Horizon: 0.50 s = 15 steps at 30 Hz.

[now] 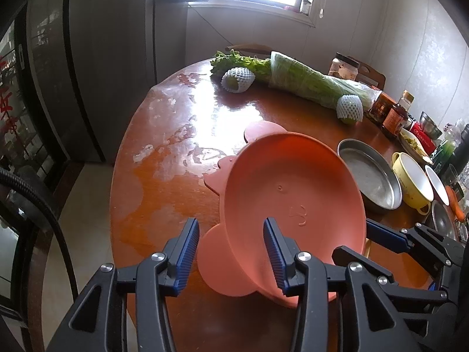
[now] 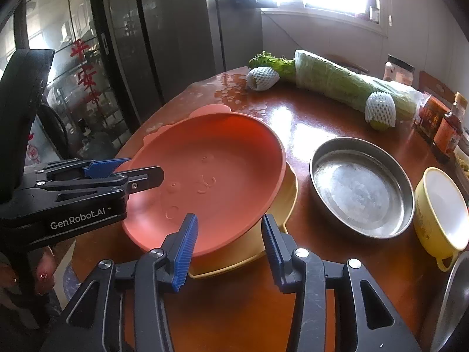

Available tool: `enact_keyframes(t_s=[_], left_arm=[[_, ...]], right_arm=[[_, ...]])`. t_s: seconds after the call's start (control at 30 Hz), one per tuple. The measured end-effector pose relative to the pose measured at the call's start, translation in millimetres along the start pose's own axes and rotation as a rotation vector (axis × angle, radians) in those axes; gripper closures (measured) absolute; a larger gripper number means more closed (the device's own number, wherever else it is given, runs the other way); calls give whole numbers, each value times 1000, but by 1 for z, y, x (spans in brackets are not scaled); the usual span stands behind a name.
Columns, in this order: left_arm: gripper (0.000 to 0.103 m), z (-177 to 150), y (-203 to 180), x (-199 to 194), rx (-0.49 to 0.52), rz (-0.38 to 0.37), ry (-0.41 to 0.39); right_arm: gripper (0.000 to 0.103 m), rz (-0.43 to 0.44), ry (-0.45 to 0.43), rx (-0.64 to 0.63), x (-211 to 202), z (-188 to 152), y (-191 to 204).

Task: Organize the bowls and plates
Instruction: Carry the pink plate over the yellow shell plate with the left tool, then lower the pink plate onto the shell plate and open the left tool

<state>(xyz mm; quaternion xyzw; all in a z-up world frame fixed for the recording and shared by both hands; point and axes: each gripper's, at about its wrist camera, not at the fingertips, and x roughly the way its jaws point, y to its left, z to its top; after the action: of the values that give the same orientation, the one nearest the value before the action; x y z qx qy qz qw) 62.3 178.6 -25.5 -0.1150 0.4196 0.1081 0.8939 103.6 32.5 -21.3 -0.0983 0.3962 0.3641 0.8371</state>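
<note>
A salmon-pink plate with ear-shaped tabs (image 1: 293,193) (image 2: 211,182) is tilted, resting on a yellow plate (image 2: 263,252) on the brown table. My left gripper (image 1: 231,252) is open, its jaws astride the pink plate's left rim; in the right wrist view (image 2: 129,173) one finger lies over the rim and one under. My right gripper (image 2: 228,249) is open around the near edge of both plates. A steel pan (image 2: 360,187) (image 1: 369,176) and a yellow bowl (image 2: 442,214) (image 1: 413,182) stand to the right.
Bagged greens (image 2: 337,82) (image 1: 307,82) and two foam-netted fruits (image 2: 262,77) (image 2: 379,108) lie at the table's back. Sauce bottles (image 2: 448,129) and jars stand at the right edge. More steel bowls (image 1: 442,223) sit far right. A dark fridge (image 1: 117,58) stands left.
</note>
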Motion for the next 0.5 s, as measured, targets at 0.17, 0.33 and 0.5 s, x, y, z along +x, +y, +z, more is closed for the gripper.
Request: enact_keyframes(t_s=[0.17,0.33,0.5], left_arm=[[56,0,1,-1,-1,2,2],[56,0,-1,-4,2,3,0],[56,-1,-4,-7,8,2,-2]], right_arm=[[55,4,-2,9,-3,-1,-1],[50,8,-4,16,-6,-1,-2],[47,-1,-3,10,-9,-2,-1]])
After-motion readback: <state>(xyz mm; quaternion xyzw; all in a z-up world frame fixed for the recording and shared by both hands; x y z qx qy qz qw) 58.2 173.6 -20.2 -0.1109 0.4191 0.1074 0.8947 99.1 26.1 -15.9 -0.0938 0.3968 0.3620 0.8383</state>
